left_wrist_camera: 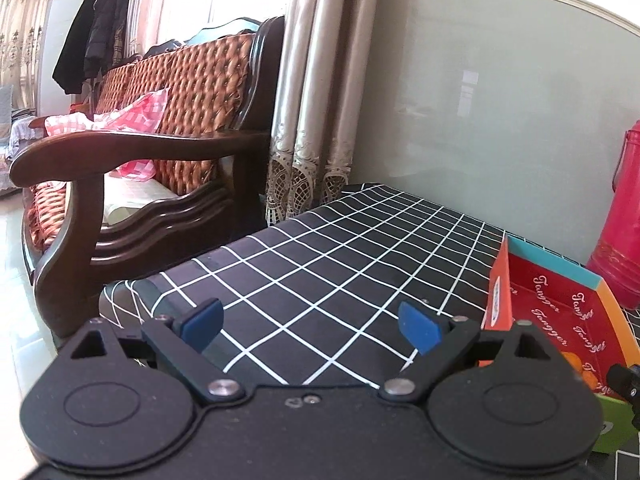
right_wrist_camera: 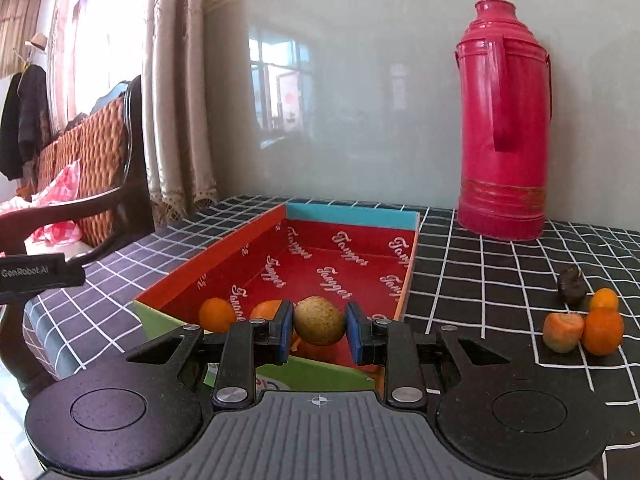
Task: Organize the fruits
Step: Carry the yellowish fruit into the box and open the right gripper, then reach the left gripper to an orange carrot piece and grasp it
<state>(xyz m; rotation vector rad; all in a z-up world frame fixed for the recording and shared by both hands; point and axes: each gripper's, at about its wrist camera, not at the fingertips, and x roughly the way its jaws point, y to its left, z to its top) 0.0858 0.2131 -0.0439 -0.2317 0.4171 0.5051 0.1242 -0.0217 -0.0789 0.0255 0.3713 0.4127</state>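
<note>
My right gripper (right_wrist_camera: 319, 326) is shut on a speckled yellow-green pear (right_wrist_camera: 320, 320) and holds it over the near end of the red cardboard box (right_wrist_camera: 348, 216). Two oranges (right_wrist_camera: 217, 314) lie in the box's near left corner. On the checked cloth to the right lie two oranges (right_wrist_camera: 602, 330), a pale orange fruit (right_wrist_camera: 562, 332) and a dark shrivelled fruit (right_wrist_camera: 572, 285). My left gripper (left_wrist_camera: 310, 322) is open and empty above the cloth, left of the box (left_wrist_camera: 498, 292), where an orange (left_wrist_camera: 574, 360) shows.
A tall red thermos (right_wrist_camera: 504, 128) stands at the back right against the grey wall, also in the left wrist view (left_wrist_camera: 624, 224). A wooden sofa (left_wrist_camera: 132, 184) and curtains (left_wrist_camera: 320, 92) stand left of the table. The table's left edge (left_wrist_camera: 120, 296) is close.
</note>
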